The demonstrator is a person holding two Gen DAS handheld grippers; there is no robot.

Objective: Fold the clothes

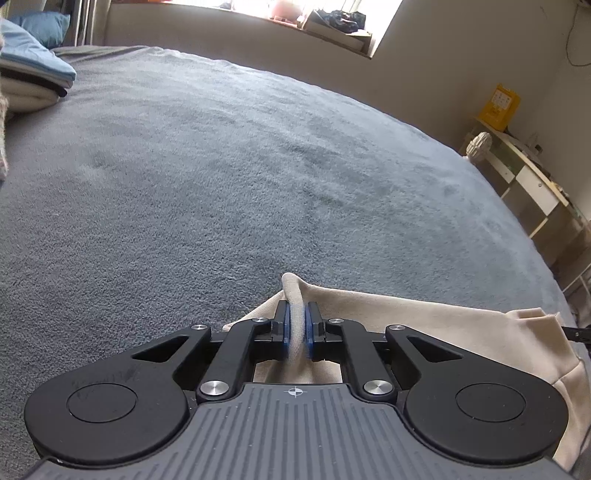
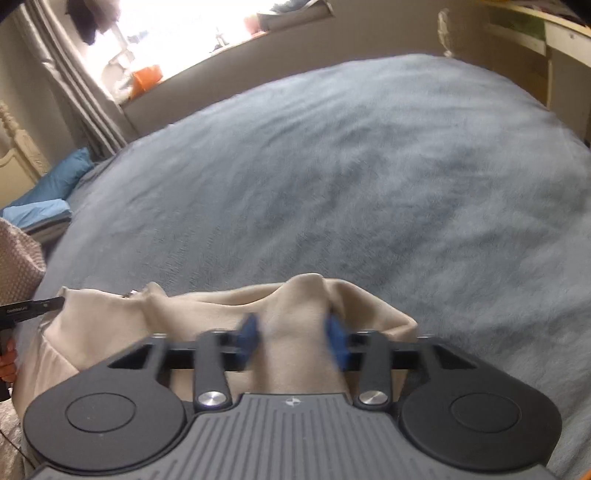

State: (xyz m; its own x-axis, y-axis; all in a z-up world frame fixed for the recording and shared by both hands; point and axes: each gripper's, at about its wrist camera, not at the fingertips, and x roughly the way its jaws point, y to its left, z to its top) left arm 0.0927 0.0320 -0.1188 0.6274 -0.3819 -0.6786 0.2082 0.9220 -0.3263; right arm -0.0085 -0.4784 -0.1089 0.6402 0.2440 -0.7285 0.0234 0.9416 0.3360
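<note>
Right up close in the left wrist view, the left gripper (image 1: 297, 334) has its 2 blue pads (image 1: 285, 332) pressed tight on a thick rolled edge of the cream garment (image 1: 424, 317). That edge pokes up between the pads and sticks out past them. From there the cloth spreads off to the right over the gray blanket (image 1: 258, 166) that covers the bed. At the far right edge of this view, a thin black tip of the right gripper (image 1: 578, 333) touches the cloth.

Close up in the right wrist view, the right gripper (image 2: 293, 338) has its blue pads (image 2: 246, 338) spread apart, with a hump of the cream garment (image 2: 229, 317) between them. This view is blurry, so it is hard to say whether the pads touch the cloth. Over on the left, the black tip of the left gripper (image 2: 31, 309) reaches the far corner of the cloth.

So the garment lies near the front edge of the bed, stretched between the 2 grippers.

Far off at the left, a stack of folded clothes (image 1: 33, 70) sits on the blanket, with light blue on top and white below. A blue pillow (image 1: 48, 26) is behind it. Sun comes in through a bright window (image 1: 258, 7) past the bed.
</note>
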